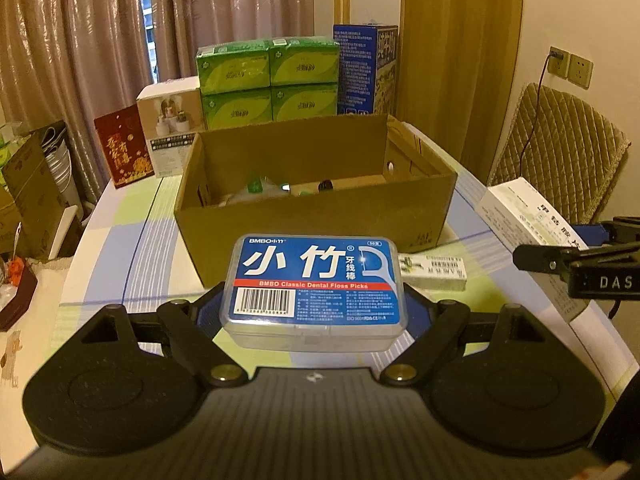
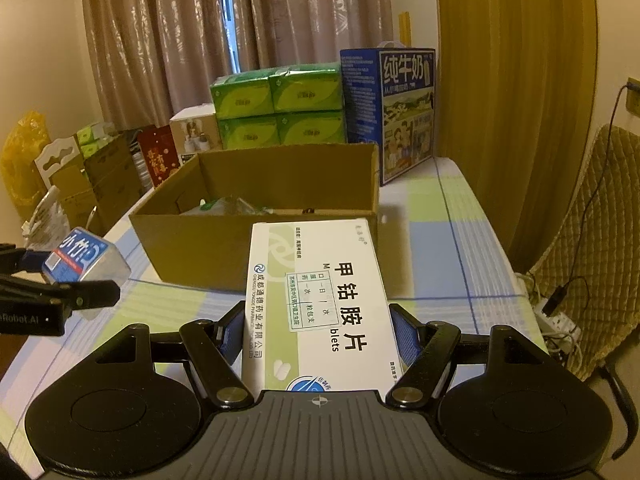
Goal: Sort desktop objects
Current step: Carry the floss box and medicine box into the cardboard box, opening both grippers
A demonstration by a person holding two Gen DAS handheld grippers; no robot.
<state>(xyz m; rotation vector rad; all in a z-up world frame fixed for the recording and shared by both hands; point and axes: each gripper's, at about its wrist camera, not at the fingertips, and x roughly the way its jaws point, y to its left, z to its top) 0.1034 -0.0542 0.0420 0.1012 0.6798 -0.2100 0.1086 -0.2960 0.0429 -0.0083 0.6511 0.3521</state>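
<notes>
dental floss box (image 1: pixel 314 286), blue-labelled and clear-sided, sits pinched between the blue pads of our left gripper (image 1: pixel 314 308), lifted clear of the checked tablecloth (image 1: pixel 120 248). our right gripper (image 2: pixel 318 328) clamps a white medicine carton (image 2: pixel 316 300) by its long sides, the carton's far end reaching out toward the near wall of the open cardboard box (image 2: pixel 256 248).

from the left wrist view, we see the cardboard box straight ahead, its near rim just beyond the floss box's far edge, its top open and a few small items lying low inside. a small white packet (image 1: pixel 434 272) lies on the cloth near the box's right front corner. our right gripper and its carton enter at that view's right edge, apart from the floss box.

behind the cardboard box, stacked green tissue packs (image 1: pixel 268 80) and a tall blue milk carton (image 2: pixel 404 112) stand close to its rear wall, closing that side. to the right, we have a bare strip of cloth between the box and the table's edge, with a quilted chair (image 2: pixel 592 232) beyond. to the left, open cloth runs along the box's side to the table's edge, where cartons crowd the floor.
</notes>
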